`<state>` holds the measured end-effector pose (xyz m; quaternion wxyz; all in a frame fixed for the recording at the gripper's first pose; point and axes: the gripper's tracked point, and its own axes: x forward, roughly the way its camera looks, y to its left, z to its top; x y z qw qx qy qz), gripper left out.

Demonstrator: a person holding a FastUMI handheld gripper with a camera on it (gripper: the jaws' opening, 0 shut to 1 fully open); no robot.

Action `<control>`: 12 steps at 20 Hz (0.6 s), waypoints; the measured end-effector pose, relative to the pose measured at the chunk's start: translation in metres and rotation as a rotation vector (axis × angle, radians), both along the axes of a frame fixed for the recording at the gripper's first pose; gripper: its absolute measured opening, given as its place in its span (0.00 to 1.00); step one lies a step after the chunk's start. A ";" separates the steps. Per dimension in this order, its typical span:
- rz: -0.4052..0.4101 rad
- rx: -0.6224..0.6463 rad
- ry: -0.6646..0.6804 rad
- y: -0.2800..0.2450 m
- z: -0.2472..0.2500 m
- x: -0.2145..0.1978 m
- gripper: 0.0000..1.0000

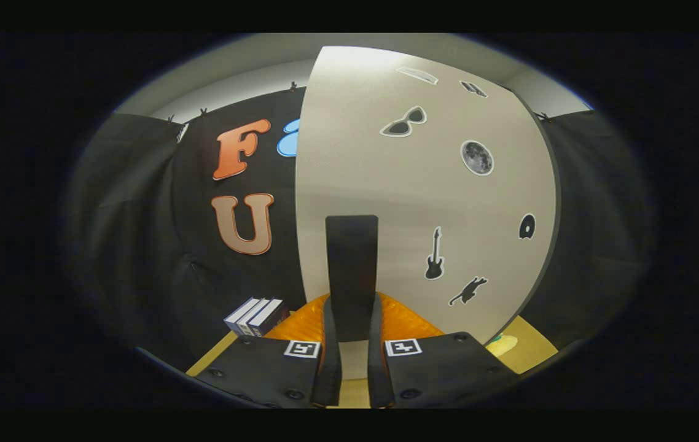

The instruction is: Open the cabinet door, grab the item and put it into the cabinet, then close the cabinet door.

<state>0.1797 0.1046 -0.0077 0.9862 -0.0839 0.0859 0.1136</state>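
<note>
At the lower left of the frame, your books [255, 315] lie on the yellow table [531, 350], near the black cloth wall [140, 245]. In the bottom middle, your gripper [353, 334] has its fingers [327, 362] closed on a dark upright handle [352, 270] (both sides look pressed against it). An orange item [408, 319] sits just behind the fingers, low in the centre. From the middle to the right, the pale cabinet door [435, 196] carries stickers: sunglasses [403, 122], a moon [477, 158], a guitar [434, 255], a cat [467, 291].
</note>
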 end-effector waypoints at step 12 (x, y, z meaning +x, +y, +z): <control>-0.004 0.031 -0.015 -0.073 0.012 -0.094 0.25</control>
